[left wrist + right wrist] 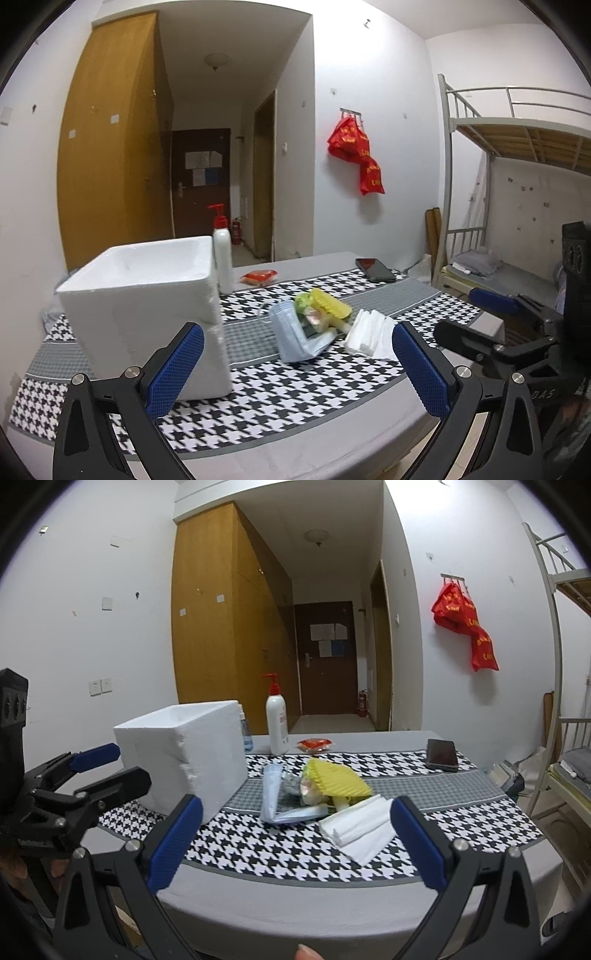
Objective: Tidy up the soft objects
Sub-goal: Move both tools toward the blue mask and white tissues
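Your tabletop (369,915) runs broad under a houndstooth cloth, its near edge bare. The white foam box (147,310) stands left; beside it lies the soft pile: blue mask (273,797), yellow sponge (338,777), white cloths (360,827). Your left tongs (297,369) and right tongs (297,847) hover apart, empty.

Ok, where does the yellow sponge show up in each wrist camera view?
Left wrist: the yellow sponge sits just right of centre, topping the pile behind the blue face mask.
Right wrist: the yellow sponge sits right of centre, above the mask.
Shared landmark: the white foam box, left of the pile.
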Tool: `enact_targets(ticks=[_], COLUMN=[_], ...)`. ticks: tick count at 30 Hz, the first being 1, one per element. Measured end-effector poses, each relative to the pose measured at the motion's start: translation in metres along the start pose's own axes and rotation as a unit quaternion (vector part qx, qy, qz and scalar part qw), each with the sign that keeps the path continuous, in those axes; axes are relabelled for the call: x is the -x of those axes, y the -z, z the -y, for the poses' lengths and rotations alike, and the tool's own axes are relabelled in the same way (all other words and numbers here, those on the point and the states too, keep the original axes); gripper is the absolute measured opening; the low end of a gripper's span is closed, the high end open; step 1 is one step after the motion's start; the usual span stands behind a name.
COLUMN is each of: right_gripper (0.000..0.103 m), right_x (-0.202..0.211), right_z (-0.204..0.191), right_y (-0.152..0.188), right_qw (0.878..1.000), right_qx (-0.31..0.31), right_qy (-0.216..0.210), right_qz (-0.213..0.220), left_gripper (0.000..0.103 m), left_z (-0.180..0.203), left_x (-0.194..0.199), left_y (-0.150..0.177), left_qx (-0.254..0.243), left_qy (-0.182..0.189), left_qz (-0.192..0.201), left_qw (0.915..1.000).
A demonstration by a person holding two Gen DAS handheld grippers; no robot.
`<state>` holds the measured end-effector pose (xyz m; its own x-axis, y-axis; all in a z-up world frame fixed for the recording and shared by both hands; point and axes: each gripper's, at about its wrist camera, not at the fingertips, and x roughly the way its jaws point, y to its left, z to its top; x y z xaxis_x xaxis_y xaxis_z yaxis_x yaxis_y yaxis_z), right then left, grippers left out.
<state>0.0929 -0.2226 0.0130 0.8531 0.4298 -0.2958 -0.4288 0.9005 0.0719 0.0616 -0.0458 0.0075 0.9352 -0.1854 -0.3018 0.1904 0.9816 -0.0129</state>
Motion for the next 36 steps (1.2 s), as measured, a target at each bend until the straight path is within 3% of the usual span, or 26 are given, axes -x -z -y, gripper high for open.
enact_targets(ticks=[15, 36], right_gripper=[0.103, 0.103], right_x=[-0.032, -0.075], right_z=[0.039, 0.088], right_y=[0.008, 0.020], right_qw=[0.998, 0.991], right_qx=[-0.023, -0.047], right_qy=[0.028, 0.073], right_qz=[-0.045, -0.104], left_gripper=[0.102, 0.102], left_z=[0.018, 0.009], left_x=[-0.063, -0.144], left_y=[-0.001, 0.003], left_qx=[-0.011, 0.009], left_qy=[0.036, -0.001], left_qz=[-0.068, -0.158], left_qw=[0.9970, 0.9874])
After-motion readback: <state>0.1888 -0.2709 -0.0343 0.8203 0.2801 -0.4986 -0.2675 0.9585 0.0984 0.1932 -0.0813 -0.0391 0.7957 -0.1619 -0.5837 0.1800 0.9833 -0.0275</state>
